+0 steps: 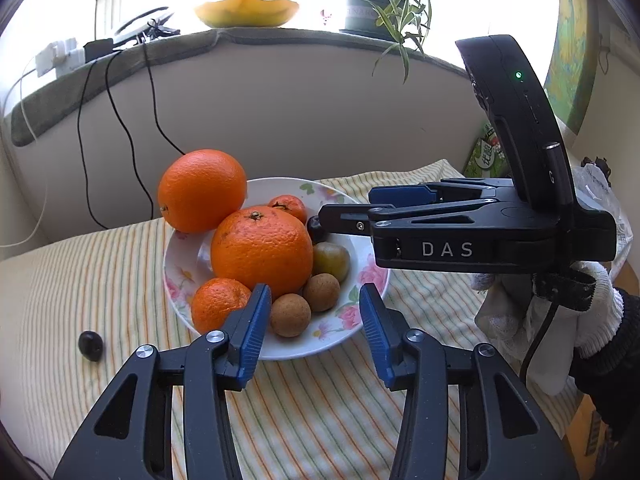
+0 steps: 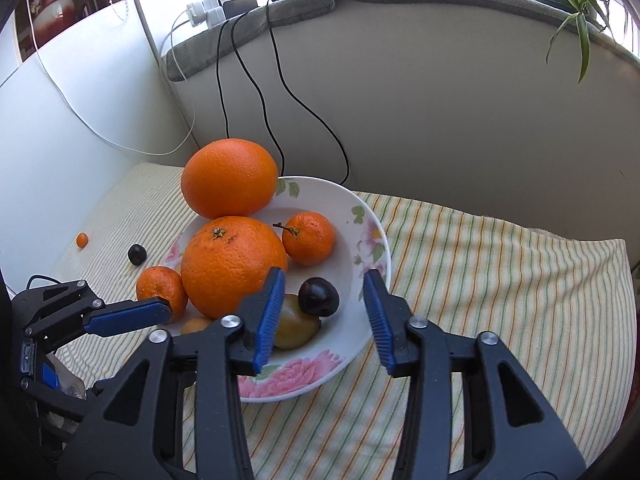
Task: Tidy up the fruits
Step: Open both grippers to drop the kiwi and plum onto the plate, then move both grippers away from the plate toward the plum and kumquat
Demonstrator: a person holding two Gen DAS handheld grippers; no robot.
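Note:
A white floral plate (image 1: 362,298) (image 2: 360,216) on the striped cloth holds two big oranges (image 1: 262,250) (image 2: 232,266), small tangerines (image 1: 218,304) (image 2: 310,238), a dark plum (image 2: 319,297), a greenish fruit (image 1: 331,260) and two brown round fruits (image 1: 290,315). My left gripper (image 1: 311,312) is open and empty, over the plate's near edge around a brown fruit. My right gripper (image 2: 325,312) is open and empty above the dark plum; in the left wrist view it (image 1: 344,210) reaches in from the right.
A loose dark plum (image 1: 91,345) (image 2: 137,255) lies on the cloth left of the plate, and a tiny orange fruit (image 2: 82,239) further left. A wall with hanging black cables (image 1: 116,120) stands behind. A potted plant (image 1: 380,8) and yellow bowl (image 1: 248,10) sit on the ledge.

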